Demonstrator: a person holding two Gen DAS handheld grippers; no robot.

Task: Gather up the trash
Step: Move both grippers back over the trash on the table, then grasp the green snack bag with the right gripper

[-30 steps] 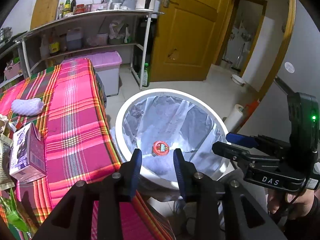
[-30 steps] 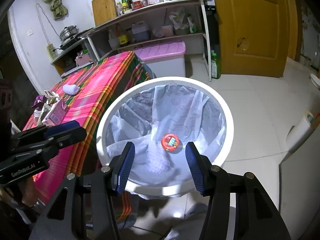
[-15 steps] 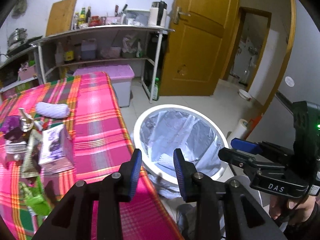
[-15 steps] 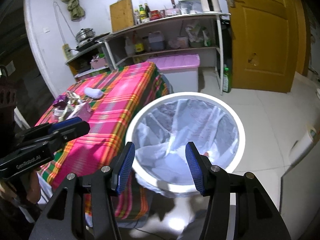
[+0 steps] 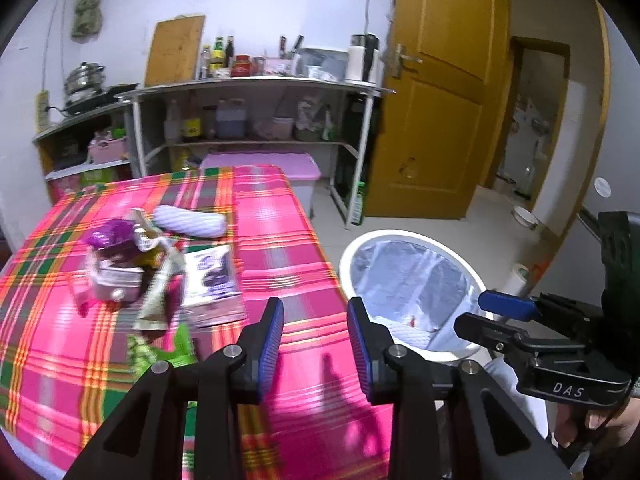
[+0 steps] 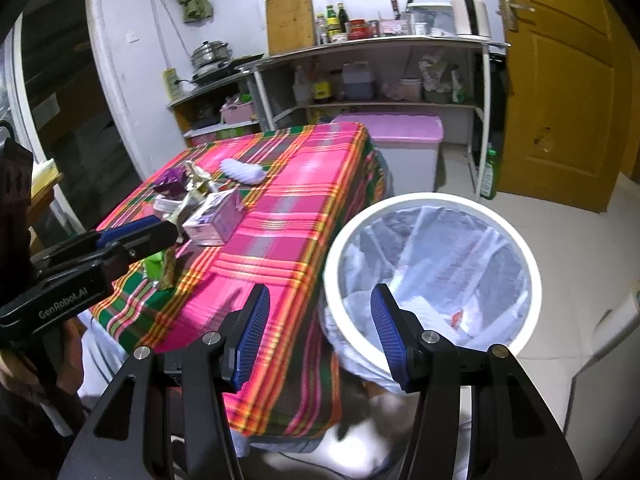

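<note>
Left hand-held gripper (image 5: pixel 315 334) gapes empty over the tablecloth (image 5: pixel 280 240); right hand-held gripper (image 6: pixel 318 330) gapes beside the bin (image 6: pixel 432 200).

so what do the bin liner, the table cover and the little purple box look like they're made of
Bin liner: thin translucent plastic film, creased and faintly glossy, the bin's ribs showing through.
Table cover: seemingly woven plaid cloth, matte, draping in folds off the table edge.
Purple box: probably printed cardboard, with flat faces and sharp folded edges; blur leaves the finish unclear.
</note>
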